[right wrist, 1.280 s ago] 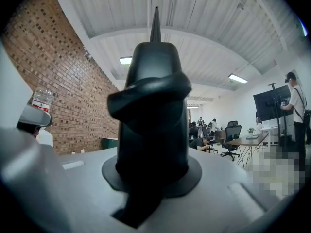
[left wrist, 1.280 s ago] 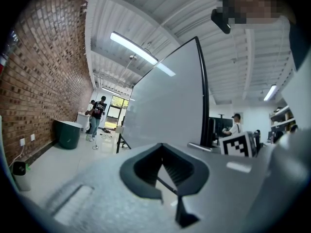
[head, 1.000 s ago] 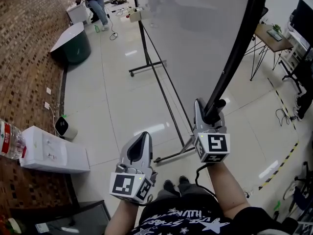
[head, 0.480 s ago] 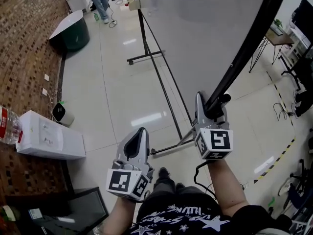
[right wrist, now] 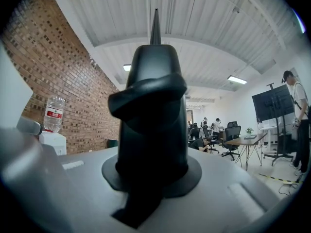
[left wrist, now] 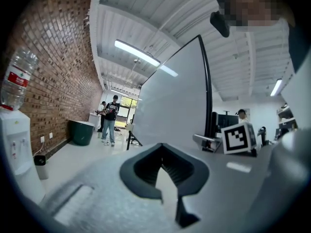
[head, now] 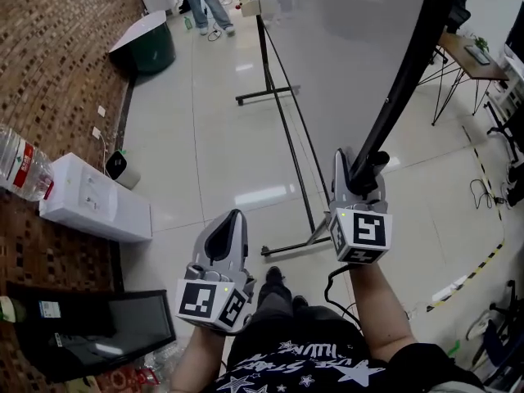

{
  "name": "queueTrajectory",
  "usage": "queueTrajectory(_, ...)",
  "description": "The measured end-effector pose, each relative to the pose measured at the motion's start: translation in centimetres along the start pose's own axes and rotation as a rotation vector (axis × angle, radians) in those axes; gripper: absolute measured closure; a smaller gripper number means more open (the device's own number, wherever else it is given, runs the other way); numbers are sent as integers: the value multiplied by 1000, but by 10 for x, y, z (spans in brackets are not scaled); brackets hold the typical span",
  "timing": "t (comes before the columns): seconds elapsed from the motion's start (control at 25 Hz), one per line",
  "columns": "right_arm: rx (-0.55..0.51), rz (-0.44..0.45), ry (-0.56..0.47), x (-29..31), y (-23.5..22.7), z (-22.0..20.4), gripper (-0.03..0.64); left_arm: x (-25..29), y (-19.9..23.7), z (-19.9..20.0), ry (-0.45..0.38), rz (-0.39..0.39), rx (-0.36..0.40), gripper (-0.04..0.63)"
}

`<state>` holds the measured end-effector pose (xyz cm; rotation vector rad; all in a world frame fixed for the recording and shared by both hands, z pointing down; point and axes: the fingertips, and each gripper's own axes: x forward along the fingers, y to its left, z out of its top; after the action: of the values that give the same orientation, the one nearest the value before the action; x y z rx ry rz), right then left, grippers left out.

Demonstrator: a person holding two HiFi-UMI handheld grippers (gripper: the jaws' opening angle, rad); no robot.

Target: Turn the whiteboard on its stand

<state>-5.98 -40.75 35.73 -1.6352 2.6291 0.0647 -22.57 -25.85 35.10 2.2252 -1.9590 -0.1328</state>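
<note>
The whiteboard (head: 344,47) is a pale grey-white sheet edged by a black frame (head: 407,72), on a black stand (head: 282,117). The left gripper (head: 233,223) and right gripper (head: 358,170) are pale grey with dark-lined fingers (head: 221,240), each bearing black-and-white square patterns. The floor (head: 205,154) is glossy cream tile, crossed by a yellow-and-black striped line (head: 479,264). The wall (head: 57,64) is red-brown brick. The water dispenser (head: 94,207) is white; its bottle (head: 24,169) is clear with a red label. The bin (head: 154,51) is dark green under a white lid. The person's shirt (head: 327,367) is black with white stars.
</note>
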Motion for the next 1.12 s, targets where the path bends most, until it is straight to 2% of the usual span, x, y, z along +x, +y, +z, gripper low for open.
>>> queueTrajectory(0.2, 0, 19, 4, -36, -4, 5, 534, -28, -10, -9, 20, 48, -4, 589)
queueTrajectory(0.32, 3, 25, 6, -53, -8, 6, 534, -37, -18, -10, 17, 49, -1, 589)
queueTrajectory(0.68, 10, 36, 11, -91, -21, 9, 534, -54, -43, -12, 4, -20, -6, 589)
queueTrajectory(0.88, 11, 34, 18, -107, -31, 9, 534, -81, -58, -15, 3, -68, -23, 589)
queueTrajectory(1.12, 15, 38, 21, -136, -36, 9, 534, -122, -68, -14, 4, -92, -4, 589)
